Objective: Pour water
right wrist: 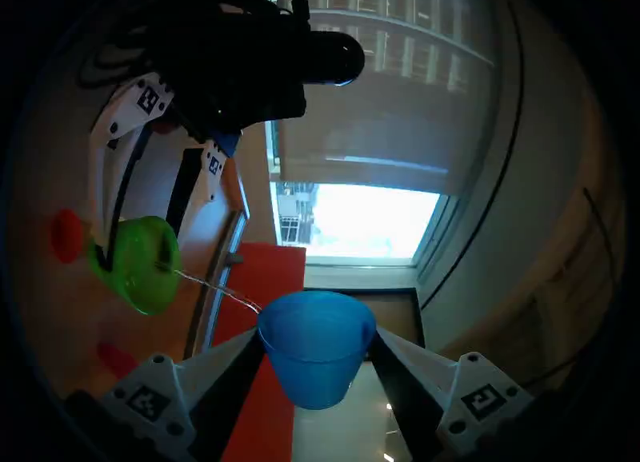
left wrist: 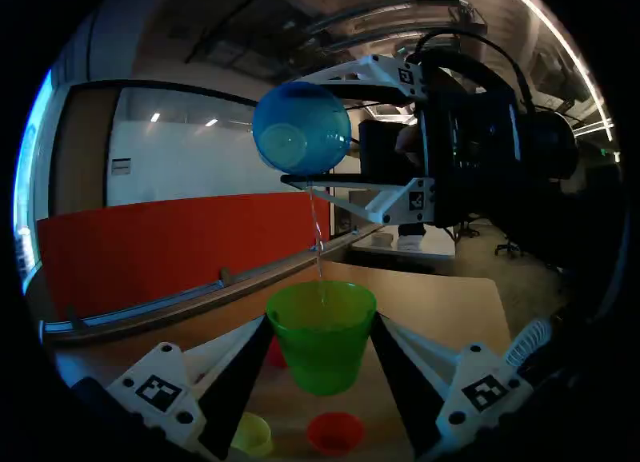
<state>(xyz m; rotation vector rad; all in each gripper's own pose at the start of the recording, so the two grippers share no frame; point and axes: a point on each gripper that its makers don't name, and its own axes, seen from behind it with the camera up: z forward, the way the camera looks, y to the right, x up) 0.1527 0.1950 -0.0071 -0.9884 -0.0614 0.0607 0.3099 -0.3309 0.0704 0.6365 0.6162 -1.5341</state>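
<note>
Left gripper view: your left claw (left wrist: 322, 322) is clenched on the green cup (left wrist: 322, 354). It is probably light, thin plastic, so squeeze its walls gently. The tipped blue cup (left wrist: 302, 128) hangs above the claw, its stream (left wrist: 317, 238) falling in. The desk (left wrist: 448, 302) edge lies just beyond.

Right gripper view: your right claw (right wrist: 317, 334) grasps the blue cup, with open room ahead.

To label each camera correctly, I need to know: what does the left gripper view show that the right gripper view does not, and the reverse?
Left gripper view: a yellow cup low in the picture and an office chair far back. Right gripper view: a bright window under a lowered blind. Both: the left gripper holding the green cup upright, the right gripper tilting the blue cup, and a thin water stream falling between them.
</note>
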